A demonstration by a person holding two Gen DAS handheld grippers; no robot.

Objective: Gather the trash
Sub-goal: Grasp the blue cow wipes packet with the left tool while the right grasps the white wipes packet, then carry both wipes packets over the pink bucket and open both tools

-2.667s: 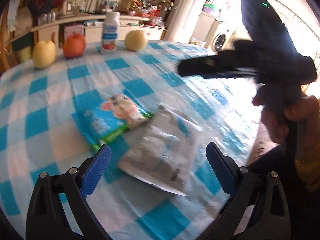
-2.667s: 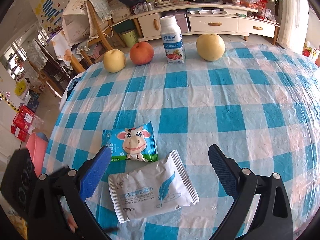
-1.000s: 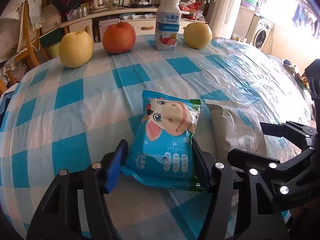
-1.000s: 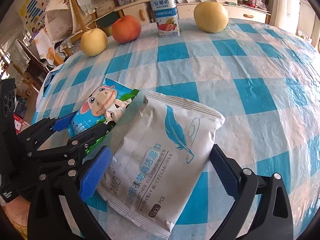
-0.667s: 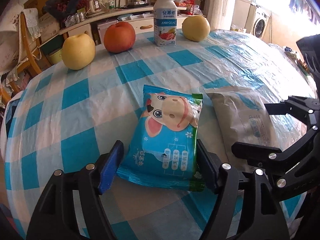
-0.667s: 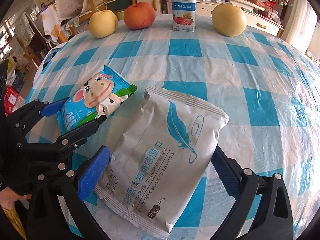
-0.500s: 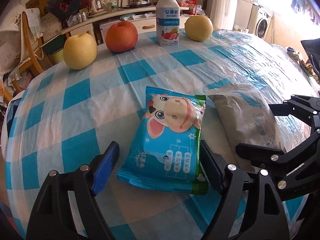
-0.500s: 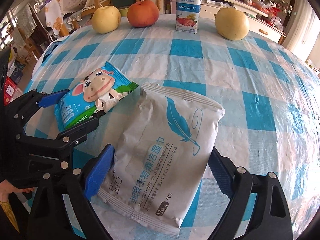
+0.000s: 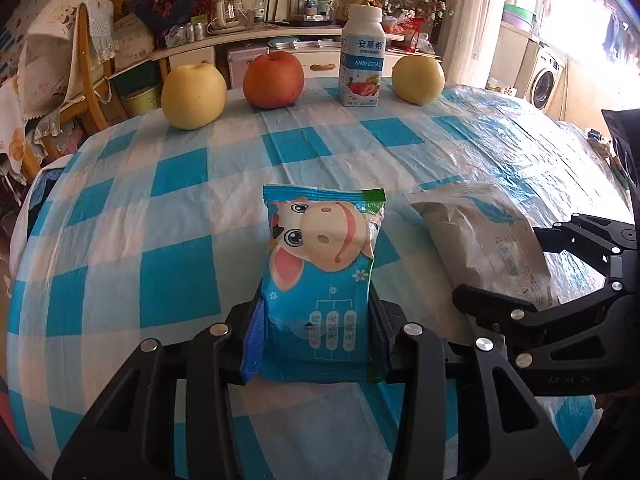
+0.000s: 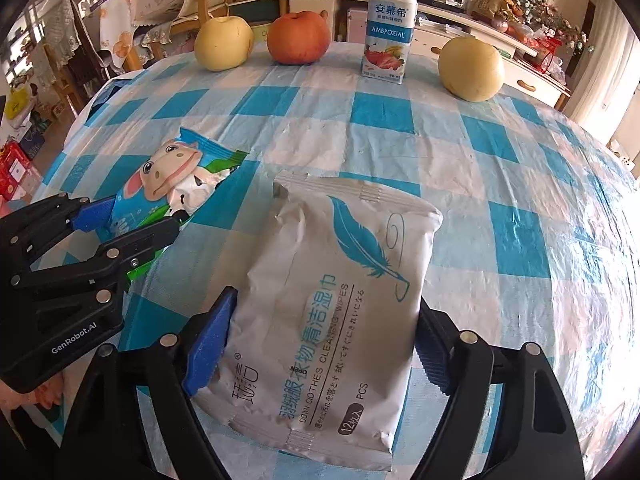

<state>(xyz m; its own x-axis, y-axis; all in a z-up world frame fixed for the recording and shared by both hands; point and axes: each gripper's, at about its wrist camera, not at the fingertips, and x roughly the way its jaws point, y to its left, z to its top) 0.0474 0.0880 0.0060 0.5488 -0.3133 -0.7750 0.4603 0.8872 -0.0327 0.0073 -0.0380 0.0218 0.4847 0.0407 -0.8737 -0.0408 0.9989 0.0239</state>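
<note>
A blue cow-print wrapper (image 9: 320, 280) lies on the checked tablecloth, and my left gripper (image 9: 316, 336) is shut on its near end; it also shows in the right wrist view (image 10: 168, 184). A grey wipes packet (image 10: 332, 292) with a blue feather print lies to its right. My right gripper (image 10: 320, 344) is shut on the packet's near end, its blue pads pressing both sides. The packet also shows in the left wrist view (image 9: 484, 240). Both packs rest on the table.
At the table's far edge stand a yellow apple (image 9: 194, 96), a red apple (image 9: 274, 79), a yogurt bottle (image 9: 362, 56) and another yellow apple (image 9: 418, 79). A chair (image 9: 92, 60) and a cluttered sideboard (image 9: 280, 36) stand behind the table.
Both grippers have closed. The left went from wide open around the cow wrapper to pinching it. The right closed in on the grey packet.
</note>
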